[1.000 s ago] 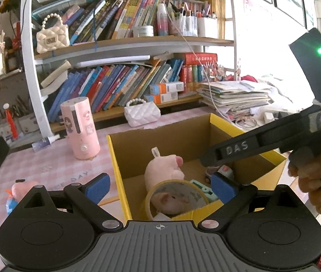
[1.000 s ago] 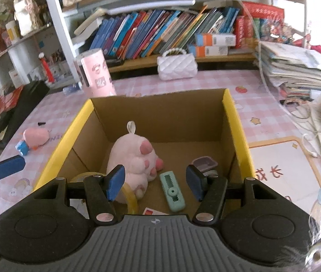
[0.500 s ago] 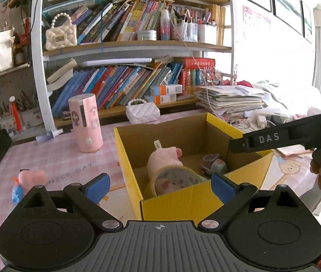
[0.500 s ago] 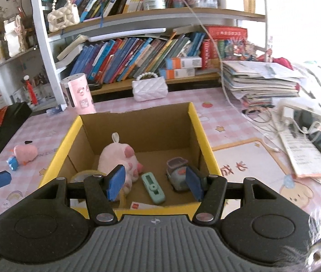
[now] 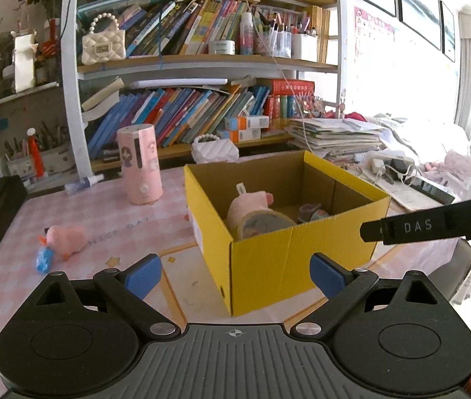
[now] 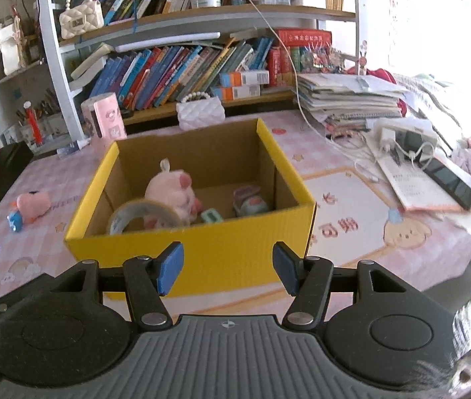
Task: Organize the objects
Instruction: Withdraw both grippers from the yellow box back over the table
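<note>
Right wrist view: we have pulled both grippers back from over the yellow corrugated cardboard box [image 6: 195,252], which a second ago filled our view from above and now stands in front of us, near the table's front edge. We judge the drop-off finished. Inside lie a pink plush pig [image 6: 172,193], a clear tape roll [image 6: 139,214] and a mint green plastic gadget [image 6: 211,215]. Our right gripper [image 6: 224,267] is partly open and empty; our left gripper [image 5: 235,274] gapes wide, empty. A small pink plush toy [image 5: 64,237] waits near the table's left edge.
</note>
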Demonstrator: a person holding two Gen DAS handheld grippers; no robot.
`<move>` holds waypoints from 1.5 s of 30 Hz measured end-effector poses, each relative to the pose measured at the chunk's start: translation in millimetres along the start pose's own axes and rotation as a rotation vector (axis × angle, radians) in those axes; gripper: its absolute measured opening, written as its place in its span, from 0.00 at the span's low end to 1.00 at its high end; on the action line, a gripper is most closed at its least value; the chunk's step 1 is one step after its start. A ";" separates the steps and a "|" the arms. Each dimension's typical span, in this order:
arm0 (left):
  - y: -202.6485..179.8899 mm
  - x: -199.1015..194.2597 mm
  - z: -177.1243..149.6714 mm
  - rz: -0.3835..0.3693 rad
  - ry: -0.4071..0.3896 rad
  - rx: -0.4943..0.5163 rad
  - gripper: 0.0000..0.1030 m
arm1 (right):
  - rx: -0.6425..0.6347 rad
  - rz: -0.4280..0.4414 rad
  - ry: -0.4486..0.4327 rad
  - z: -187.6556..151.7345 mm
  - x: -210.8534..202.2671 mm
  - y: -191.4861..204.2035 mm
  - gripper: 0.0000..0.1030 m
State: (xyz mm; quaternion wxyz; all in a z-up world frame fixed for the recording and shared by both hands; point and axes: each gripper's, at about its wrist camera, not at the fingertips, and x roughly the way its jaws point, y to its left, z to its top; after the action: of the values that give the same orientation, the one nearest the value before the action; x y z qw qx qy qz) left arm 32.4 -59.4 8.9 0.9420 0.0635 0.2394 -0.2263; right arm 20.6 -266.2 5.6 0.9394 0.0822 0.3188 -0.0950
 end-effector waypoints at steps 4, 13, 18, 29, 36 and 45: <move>6.8 -9.5 -9.0 0.004 0.016 -0.008 0.95 | -0.006 0.000 0.022 -12.7 -6.4 10.4 0.55; 21.0 -25.7 -27.5 0.035 0.077 -0.020 0.95 | -0.044 -0.013 0.066 -44.9 -15.5 35.7 0.58; 29.2 -33.6 -37.7 0.055 0.115 -0.022 0.95 | -0.053 -0.001 0.102 -61.5 -17.5 50.6 0.60; 45.8 -55.7 -56.1 0.100 0.151 -0.032 0.95 | -0.085 0.052 0.147 -81.1 -20.7 83.3 0.62; 59.9 -68.8 -64.4 0.139 0.164 -0.060 0.95 | -0.121 0.097 0.162 -87.9 -22.9 104.7 0.62; 73.1 -82.7 -70.6 0.181 0.163 -0.088 0.95 | -0.168 0.145 0.164 -91.1 -24.9 126.7 0.63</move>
State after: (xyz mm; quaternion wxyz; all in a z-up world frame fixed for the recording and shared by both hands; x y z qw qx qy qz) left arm -28.8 54.5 -12.5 0.9379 0.0614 0.3184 -0.1236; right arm -22.7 -120.8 -38.5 0.9182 0.0336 0.3946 0.0074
